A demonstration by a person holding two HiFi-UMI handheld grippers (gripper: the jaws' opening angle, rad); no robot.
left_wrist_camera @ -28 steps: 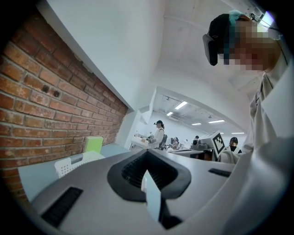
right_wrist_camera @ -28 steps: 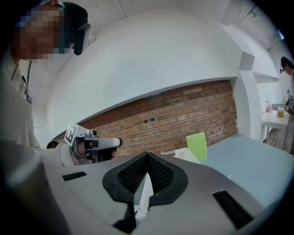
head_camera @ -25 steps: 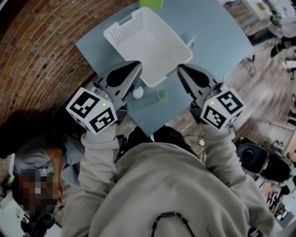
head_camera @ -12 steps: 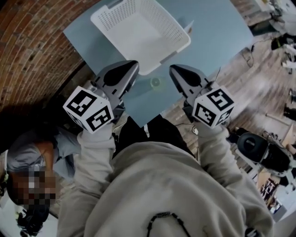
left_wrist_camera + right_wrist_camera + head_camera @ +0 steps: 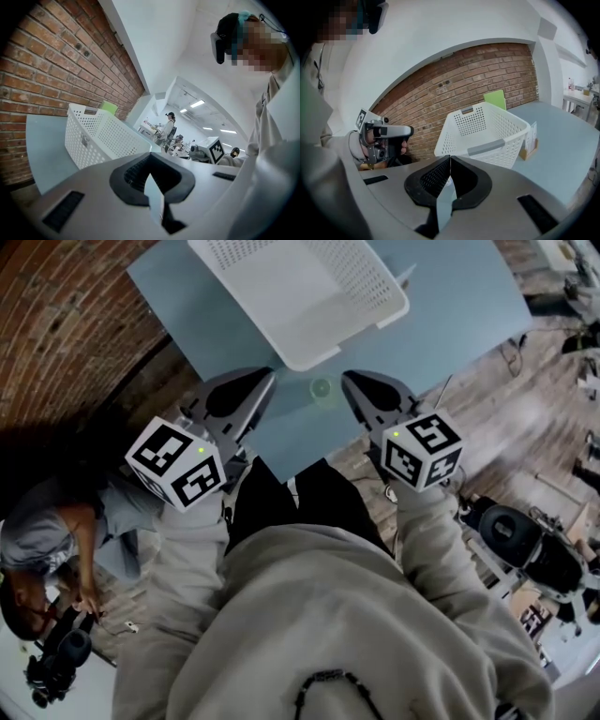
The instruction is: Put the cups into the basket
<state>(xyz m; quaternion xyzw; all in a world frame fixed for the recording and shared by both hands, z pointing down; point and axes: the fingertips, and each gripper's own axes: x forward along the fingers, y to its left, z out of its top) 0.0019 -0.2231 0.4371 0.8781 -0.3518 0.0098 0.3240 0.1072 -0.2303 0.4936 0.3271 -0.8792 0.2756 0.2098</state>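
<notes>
A white perforated basket (image 5: pixel 300 287) stands on the blue-grey table (image 5: pixel 450 306), with nothing in the part I can see. One small clear greenish cup (image 5: pixel 322 388) stands upright on the table just in front of the basket, between my two grippers. My left gripper (image 5: pixel 268 377) is to the cup's left and my right gripper (image 5: pixel 348 381) to its right, both a little short of it. Each is shut with nothing in it. In the left gripper view (image 5: pixel 149 157) and the right gripper view (image 5: pixel 450 158) the pads meet, and the basket (image 5: pixel 487 136) lies ahead.
The table's near corner (image 5: pixel 286 479) is right before my legs. A small card stand (image 5: pixel 529 140) is beside the basket, with a green object (image 5: pixel 494 99) behind it. A brick wall (image 5: pixel 66 324) runs along the left, where a person (image 5: pixel 47 549) crouches. A chair (image 5: pixel 525 554) stands at the right.
The basket has slid up and partly out of the head view. The white cup that stood by the left gripper is hidden now. Both grippers have stayed shut.
</notes>
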